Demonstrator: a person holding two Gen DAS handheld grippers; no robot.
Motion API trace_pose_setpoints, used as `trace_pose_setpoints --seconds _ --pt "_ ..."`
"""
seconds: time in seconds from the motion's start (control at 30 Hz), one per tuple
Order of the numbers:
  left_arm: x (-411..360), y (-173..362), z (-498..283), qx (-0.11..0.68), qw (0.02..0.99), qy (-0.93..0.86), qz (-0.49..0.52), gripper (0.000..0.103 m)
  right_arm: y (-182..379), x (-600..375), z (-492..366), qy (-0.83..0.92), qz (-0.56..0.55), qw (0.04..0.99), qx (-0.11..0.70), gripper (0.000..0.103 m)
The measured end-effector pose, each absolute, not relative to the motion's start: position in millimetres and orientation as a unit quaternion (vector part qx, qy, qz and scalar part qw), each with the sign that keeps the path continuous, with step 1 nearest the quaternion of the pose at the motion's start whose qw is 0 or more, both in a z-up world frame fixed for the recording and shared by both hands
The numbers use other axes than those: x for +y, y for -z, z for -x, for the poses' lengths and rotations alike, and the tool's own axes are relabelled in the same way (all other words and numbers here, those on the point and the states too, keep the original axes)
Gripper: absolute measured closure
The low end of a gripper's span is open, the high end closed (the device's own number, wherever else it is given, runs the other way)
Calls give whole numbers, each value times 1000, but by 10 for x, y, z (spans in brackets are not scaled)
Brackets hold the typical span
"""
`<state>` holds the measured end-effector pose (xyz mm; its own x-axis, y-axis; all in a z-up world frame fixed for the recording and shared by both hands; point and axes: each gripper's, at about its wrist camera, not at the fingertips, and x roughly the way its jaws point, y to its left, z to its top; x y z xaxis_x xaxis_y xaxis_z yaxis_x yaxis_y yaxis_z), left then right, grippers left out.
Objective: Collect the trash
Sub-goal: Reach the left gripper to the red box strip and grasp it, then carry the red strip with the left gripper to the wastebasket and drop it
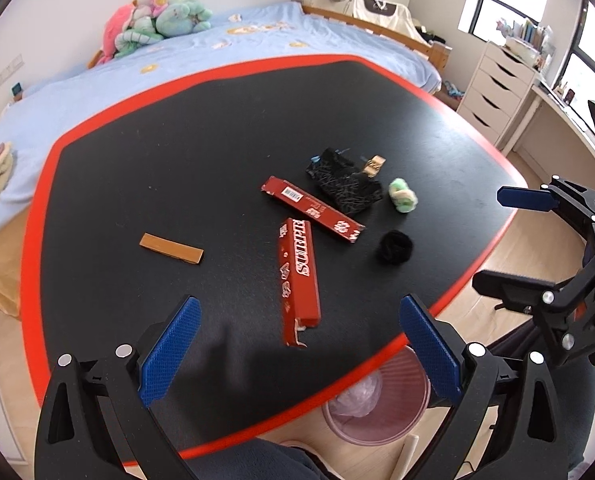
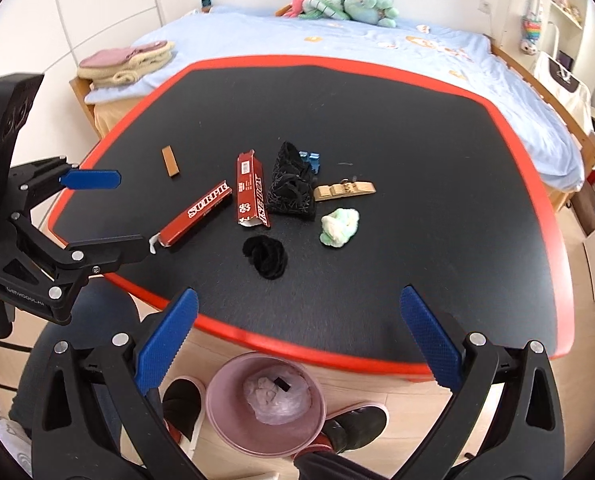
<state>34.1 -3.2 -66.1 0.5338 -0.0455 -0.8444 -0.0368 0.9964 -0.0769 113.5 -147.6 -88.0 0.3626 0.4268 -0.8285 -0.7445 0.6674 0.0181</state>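
Both my left gripper [image 1: 299,354] and right gripper [image 2: 297,336] gape empty; I'd pinch the nearest red box [image 1: 299,280], probably torn, above the bin [image 2: 265,404].

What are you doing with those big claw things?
A person holds a gripper in each hand to clear trash off the black table. Both the left gripper and right gripper are open and empty. Two red boxes, a black net bag, a green wad and a black fuzzy clump lie on the table. A pink bin waits below.
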Motion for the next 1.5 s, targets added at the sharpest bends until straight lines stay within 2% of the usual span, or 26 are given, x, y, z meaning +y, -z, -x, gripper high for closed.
trace_pose_setpoints --seconds 0.13,0.3,0.37,0.5,0.57,0.73,0.8,0.83,0.87,1.07,1.5 --pt "32 767 -444 493 868 1 49 8 1025 -1355 -1223 -373 195 794 439 5" --pt "62 871 -534 503 863 4 52 10 1169 -1217 -1305 -385 207 779 449 24" --pt "65 917 -551 508 860 6 52 24 1201 -1179 -1335 -391 206 775 451 31" --pt "71 970 -556 513 857 9 52 36 1237 -1120 -1364 -402 205 770 451 42" --pt "83 985 -549 513 857 9 53 45 1254 -1081 -1367 -407 204 768 451 47" --pt "99 1003 -535 513 857 8 48 54 1300 -1014 -1374 -411 205 764 453 63" --pt "109 996 -541 513 857 7 48 62 1297 -1010 -1375 -411 206 765 452 74" --pt "117 995 -531 512 857 6 48 70 1294 -1009 -1374 -411 206 764 452 78" --pt "122 995 -525 513 857 7 47 78 1293 -1006 -1372 -411 208 764 451 78" --pt "150 958 -467 509 859 11 50 83 1232 -1039 -1325 -408 203 770 446 80" --pt "-71 635 -266 481 876 24 35 85 860 -1311 -1085 -395 177 794 427 80"
